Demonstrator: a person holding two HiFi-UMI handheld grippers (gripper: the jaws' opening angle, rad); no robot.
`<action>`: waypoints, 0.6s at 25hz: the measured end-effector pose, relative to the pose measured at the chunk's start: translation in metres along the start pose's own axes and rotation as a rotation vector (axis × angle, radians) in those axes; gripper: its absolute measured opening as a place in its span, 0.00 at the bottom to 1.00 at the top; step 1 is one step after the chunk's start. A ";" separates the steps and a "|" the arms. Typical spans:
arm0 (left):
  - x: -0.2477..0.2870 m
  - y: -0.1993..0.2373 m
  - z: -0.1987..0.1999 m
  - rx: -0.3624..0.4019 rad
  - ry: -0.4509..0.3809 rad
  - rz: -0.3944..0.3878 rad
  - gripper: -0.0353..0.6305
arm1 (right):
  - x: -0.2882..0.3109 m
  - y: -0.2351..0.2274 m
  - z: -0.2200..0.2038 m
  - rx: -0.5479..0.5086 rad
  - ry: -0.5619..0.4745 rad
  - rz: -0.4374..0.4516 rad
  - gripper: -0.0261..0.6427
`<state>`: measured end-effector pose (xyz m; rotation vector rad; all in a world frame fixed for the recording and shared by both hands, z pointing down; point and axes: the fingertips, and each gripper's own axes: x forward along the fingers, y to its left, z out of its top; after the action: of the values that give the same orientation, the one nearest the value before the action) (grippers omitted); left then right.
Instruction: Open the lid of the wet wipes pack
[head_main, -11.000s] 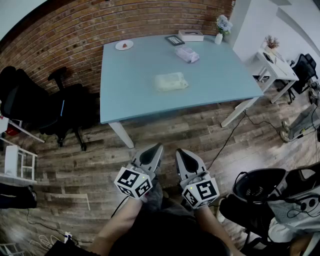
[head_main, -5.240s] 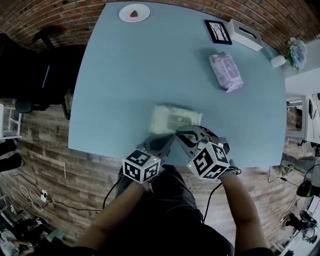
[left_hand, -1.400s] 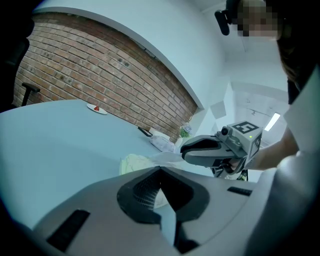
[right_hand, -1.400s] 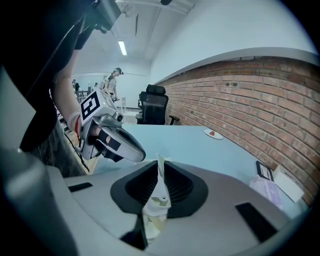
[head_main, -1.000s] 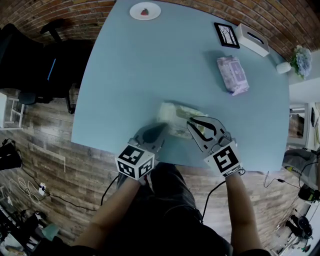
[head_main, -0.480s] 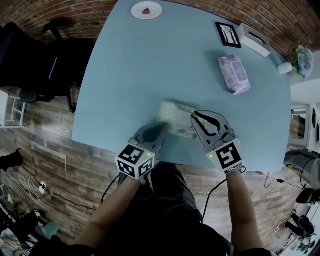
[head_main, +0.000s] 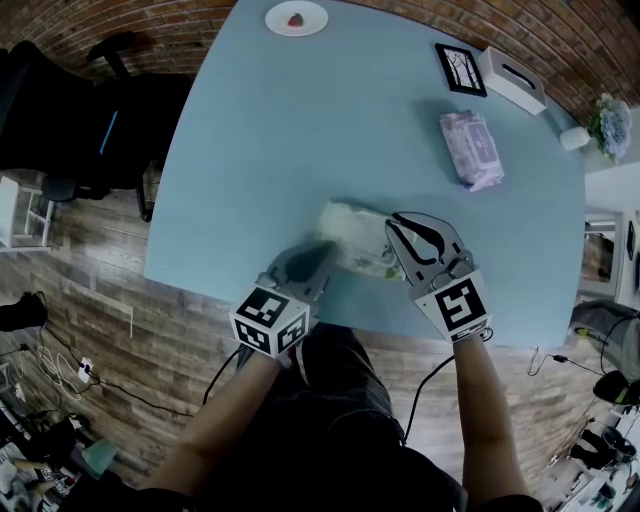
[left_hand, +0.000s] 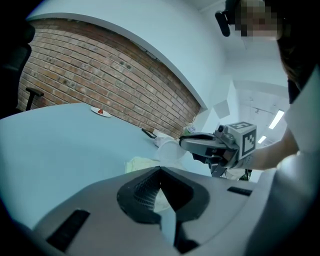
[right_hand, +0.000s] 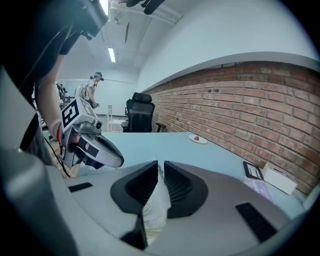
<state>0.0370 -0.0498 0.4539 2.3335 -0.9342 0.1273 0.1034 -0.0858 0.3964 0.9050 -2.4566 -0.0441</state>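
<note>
The pale wet wipes pack (head_main: 350, 232) lies near the front edge of the light blue table (head_main: 270, 150). My left gripper (head_main: 326, 248) is shut at the pack's near left end, and its tips (left_hand: 160, 170) meet right against the pack (left_hand: 140, 164). My right gripper (head_main: 392, 224) is at the pack's right end, shut on the white lid. The left gripper view shows the lid (left_hand: 170, 151) lifted off the pack at the right gripper's tip. In the right gripper view its narrow jaws (right_hand: 160, 167) pinch the white lid (right_hand: 157, 200).
A purple pack (head_main: 470, 150) lies at the table's far right. Behind it are a picture frame (head_main: 460, 68), a white tissue box (head_main: 511, 78) and a small vase of flowers (head_main: 600, 125). A plate (head_main: 297, 18) sits at the far edge. A black chair (head_main: 60, 110) stands to the left.
My right gripper has shifted slightly right and away from me with the lid in its jaws. The left gripper and the pack have stayed put.
</note>
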 end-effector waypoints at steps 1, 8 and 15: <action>0.000 0.000 0.000 0.000 -0.001 0.002 0.07 | 0.001 -0.001 0.000 -0.001 -0.001 0.000 0.12; 0.002 0.003 0.004 0.002 -0.012 0.018 0.07 | 0.005 -0.010 -0.002 -0.005 -0.007 0.005 0.12; 0.002 0.008 0.006 -0.009 -0.020 0.045 0.07 | 0.009 -0.017 -0.004 0.002 -0.006 0.010 0.12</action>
<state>0.0330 -0.0588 0.4540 2.3107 -0.9956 0.1181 0.1093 -0.1043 0.4002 0.8945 -2.4672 -0.0404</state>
